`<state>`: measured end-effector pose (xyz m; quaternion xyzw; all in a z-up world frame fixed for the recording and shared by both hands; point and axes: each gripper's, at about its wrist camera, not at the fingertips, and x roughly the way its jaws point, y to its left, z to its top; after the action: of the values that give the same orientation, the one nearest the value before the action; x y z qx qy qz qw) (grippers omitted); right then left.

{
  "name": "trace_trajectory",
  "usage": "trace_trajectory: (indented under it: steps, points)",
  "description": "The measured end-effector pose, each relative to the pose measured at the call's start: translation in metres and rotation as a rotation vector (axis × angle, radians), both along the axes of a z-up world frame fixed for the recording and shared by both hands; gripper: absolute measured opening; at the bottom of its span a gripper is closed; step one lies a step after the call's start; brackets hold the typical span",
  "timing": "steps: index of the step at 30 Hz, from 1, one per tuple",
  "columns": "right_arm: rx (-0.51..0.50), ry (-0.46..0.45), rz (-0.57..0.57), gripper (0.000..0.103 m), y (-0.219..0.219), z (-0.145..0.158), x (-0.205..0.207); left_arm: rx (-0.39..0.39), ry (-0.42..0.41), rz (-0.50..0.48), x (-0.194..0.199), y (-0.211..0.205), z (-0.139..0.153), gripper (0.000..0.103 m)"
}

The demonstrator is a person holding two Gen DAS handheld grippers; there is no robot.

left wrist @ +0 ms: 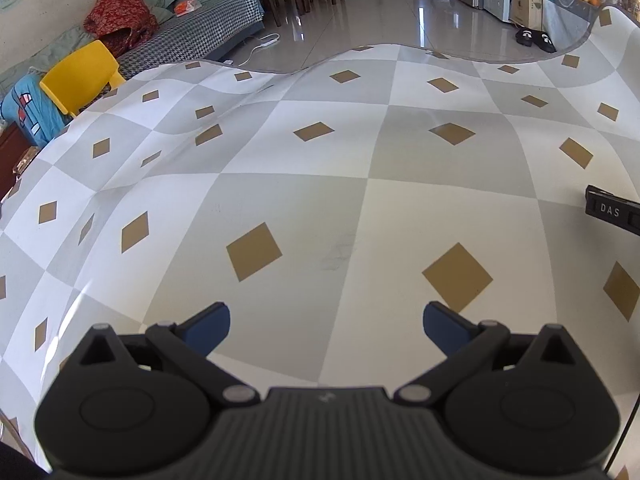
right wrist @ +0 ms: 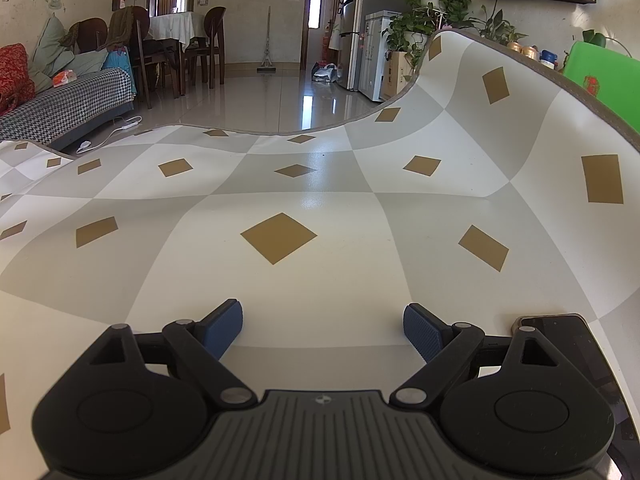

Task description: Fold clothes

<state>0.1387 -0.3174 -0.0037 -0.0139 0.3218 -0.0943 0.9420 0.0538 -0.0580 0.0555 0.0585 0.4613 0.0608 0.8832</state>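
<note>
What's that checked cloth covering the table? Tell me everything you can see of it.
The tablecloth looks like smooth, slightly glossy vinyl, printed with large white and grey squares, each holding a small tan diamond. A thin grey border runs along its far edge, which dips in the middle and curls up at the right. A crease crosses its left part. No clothes lie on it; a dark phone rests near the right gripper.

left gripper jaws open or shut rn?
Open. In the left wrist view the left gripper has its blue pads set wide apart, only the checkered mat showing between them.
</note>
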Motion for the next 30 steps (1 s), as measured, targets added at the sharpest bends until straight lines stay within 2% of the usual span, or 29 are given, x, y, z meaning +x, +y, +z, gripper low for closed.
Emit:
trace_trajectory:
  steps: [5, 19, 30]
  points:
    - [0.003, 0.003, -0.006, 0.09, -0.002, -0.001, 0.0, 0.024, -0.001, 0.011, -0.003, 0.007, 0.003, 0.103]
    - [0.008, 0.005, -0.013, 0.093, -0.002, -0.001, 0.0, -0.045, -0.024, -0.025, -0.001, 0.016, 0.0, 0.103]
    - [0.008, 0.005, -0.013, 0.093, -0.002, -0.001, 0.001, -0.15, -0.015, -0.042, -0.009, 0.03, -0.013, 0.103]
